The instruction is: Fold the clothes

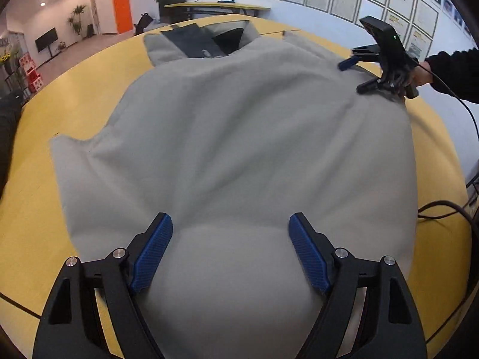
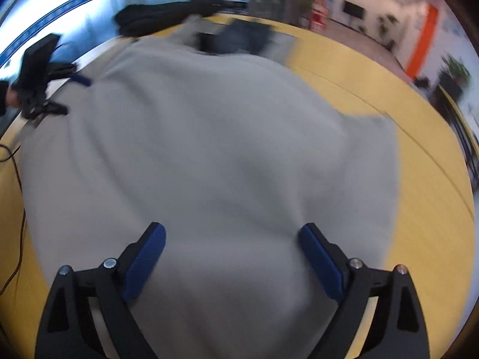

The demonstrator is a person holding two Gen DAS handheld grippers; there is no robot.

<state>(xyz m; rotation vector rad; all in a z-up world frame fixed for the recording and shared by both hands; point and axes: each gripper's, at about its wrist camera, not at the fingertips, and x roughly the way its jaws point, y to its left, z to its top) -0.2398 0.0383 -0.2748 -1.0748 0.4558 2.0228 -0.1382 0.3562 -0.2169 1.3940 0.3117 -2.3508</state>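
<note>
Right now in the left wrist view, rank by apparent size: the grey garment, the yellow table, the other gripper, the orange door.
1. grey garment
2. yellow table, largely covered by it
3. and 4. right gripper and orange door: look similar, and distance differs, so unranked.

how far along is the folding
Early. Done: the grey garment is spread on the yellow table, dark lining showing at its far end. In hand: nothing; left gripper and right gripper are open over it. Left: all the folds.
</note>
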